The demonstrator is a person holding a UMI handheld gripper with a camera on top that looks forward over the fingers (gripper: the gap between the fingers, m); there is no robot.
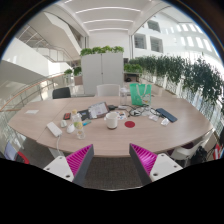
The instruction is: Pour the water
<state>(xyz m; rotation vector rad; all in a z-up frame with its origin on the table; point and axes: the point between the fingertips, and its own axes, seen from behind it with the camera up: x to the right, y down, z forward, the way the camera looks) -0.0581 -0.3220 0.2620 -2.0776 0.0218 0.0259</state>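
Note:
My gripper (112, 160) is held well back from a long oval wooden table (140, 132), with both magenta pads (81, 160) spread wide and nothing between them. On the table, far beyond the fingers, a small clear bottle (80, 122) stands left of centre. A white cup (112, 120) stands just right of it, near the middle of the table. Both are small at this distance, and I cannot see whether they hold anything.
The table also carries an open laptop (97, 110), papers (55, 128), a dark flat item (166, 116) and green objects (138, 92) at its far side. White chairs (186, 152) ring it. Cabinets topped with plants (102, 68) stand behind.

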